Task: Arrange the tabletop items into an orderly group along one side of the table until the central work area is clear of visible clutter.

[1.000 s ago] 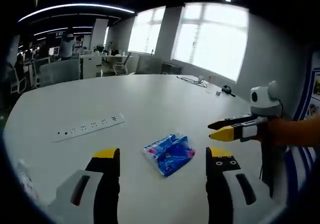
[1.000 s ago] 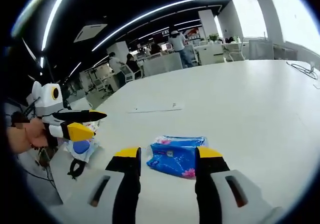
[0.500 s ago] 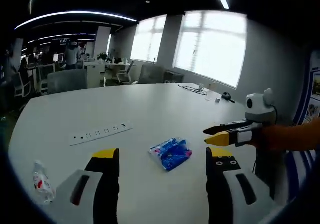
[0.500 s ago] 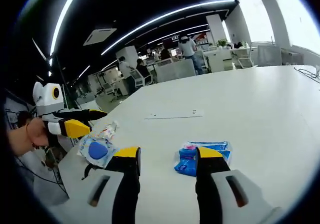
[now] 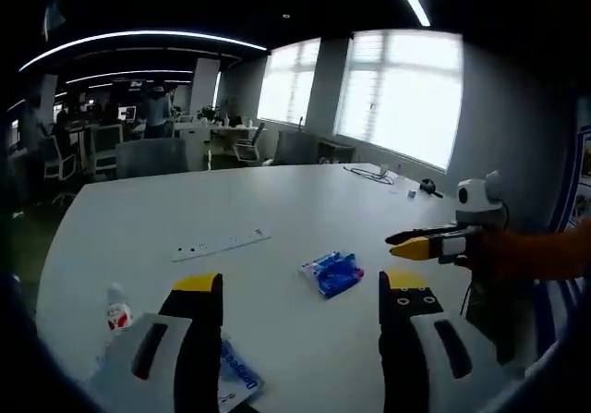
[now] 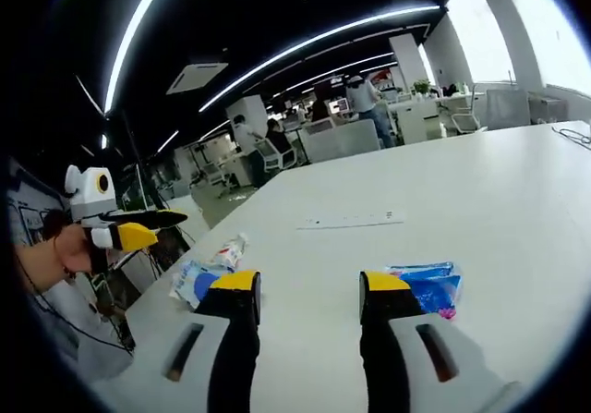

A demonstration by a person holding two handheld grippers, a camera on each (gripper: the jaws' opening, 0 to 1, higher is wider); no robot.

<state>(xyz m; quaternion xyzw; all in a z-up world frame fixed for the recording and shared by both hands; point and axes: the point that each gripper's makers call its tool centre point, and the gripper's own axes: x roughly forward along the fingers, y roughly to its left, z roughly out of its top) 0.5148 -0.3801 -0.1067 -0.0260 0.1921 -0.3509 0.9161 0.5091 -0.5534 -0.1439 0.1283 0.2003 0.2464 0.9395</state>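
Both claws are held spread wide with nothing between their jaws: the left gripper (image 5: 300,288) and the right gripper (image 6: 307,288) each show two black fingers capped in yellow, raised above a smooth white table (image 5: 277,210). Ahead of the left gripper, between its jaw tips and a little beyond them, a crinkled blue plastic packet (image 5: 331,272) is seen lying flat. Farther ahead and to the left a long white power strip (image 5: 220,243) is laid on the tabletop. Just outside the left jaw a small clear bottle with a red label (image 5: 116,308) is seen, and beside that jaw's base a flat blue-and-white pouch (image 5: 235,384). In the right gripper view the blue packet (image 6: 427,286) is found just beyond the right jaw tip.
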